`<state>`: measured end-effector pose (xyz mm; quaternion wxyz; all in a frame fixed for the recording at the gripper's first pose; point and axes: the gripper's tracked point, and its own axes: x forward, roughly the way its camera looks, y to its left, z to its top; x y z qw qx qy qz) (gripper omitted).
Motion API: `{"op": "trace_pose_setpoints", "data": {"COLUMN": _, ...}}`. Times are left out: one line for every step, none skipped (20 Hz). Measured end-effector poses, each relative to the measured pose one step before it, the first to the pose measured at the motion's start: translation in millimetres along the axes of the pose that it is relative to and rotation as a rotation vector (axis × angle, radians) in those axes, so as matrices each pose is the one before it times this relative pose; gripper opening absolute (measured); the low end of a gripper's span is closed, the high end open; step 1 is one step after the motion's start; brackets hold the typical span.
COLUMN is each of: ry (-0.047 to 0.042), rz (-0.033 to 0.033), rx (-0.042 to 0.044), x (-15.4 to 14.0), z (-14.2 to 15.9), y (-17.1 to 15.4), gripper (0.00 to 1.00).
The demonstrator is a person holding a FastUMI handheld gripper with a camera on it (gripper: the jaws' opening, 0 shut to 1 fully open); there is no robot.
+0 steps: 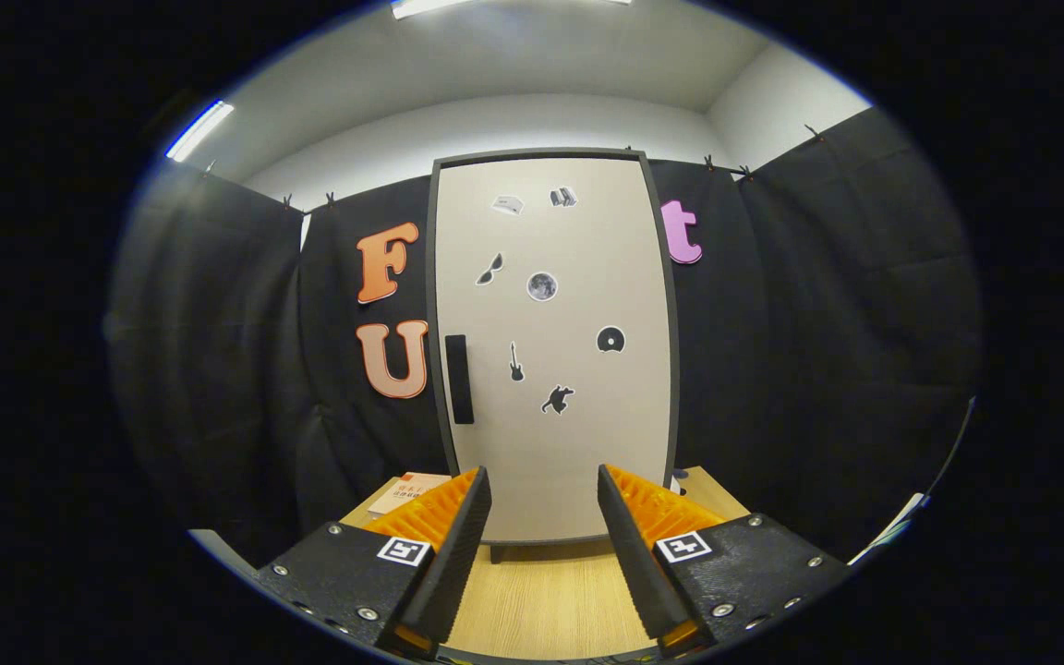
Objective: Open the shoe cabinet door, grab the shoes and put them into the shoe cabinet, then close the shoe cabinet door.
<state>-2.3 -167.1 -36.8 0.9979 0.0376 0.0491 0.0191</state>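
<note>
Door: While it stands shut at my 12 o'clock, the shoe cabinet door (555,351) looks stiff, light, hinged.
Hold: its dark handle (459,379), at 11 o'clock.
Jaws: my gripper (543,513) gapes empty.
Around: wooden table (546,600) beneath.

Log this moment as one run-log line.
stage: approach | shoe cabinet door: closed | handle: untouched | gripper: open, empty, facing door

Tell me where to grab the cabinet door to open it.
Take the dark upright handle near the left edge of the cabinet door. Come straight in from the front, since it is tall and narrow. The gripper is open, with nothing between its fingers.
</note>
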Motion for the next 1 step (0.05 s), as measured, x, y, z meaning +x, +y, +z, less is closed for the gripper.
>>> {"op": "trace_pose_setpoints", "data": {"ry": -0.00414, "rz": -0.00128, "rx": -0.00149, "x": 0.31, "z": 0.31, "y": 1.14, "gripper": 0.75}}
